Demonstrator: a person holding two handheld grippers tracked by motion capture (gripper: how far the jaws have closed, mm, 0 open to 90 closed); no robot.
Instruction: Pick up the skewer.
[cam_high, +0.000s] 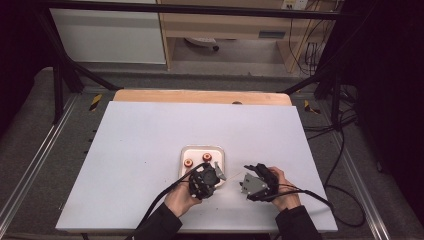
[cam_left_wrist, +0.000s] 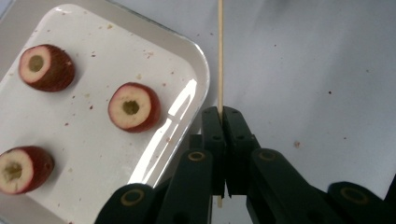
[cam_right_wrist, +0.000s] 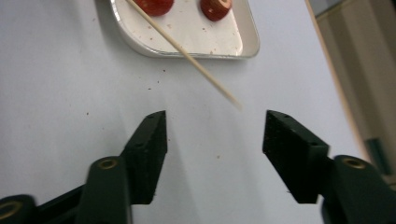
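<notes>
Firmly, left hand-held gripper (cam_left_wrist: 220, 114) clamps skewer (cam_left_wrist: 220, 51).

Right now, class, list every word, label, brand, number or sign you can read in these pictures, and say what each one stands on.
None can be read.
The blue label on the wooden shelf is too blurred to read.
The tray, skewer and table carry no writing.

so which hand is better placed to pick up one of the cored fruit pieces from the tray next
Right, probably. The left gripper is shut on the wooden skewer, so it is occupied. The right gripper is open with nothing between its jaws, facing the tray where the fruit pieces lie.
</notes>
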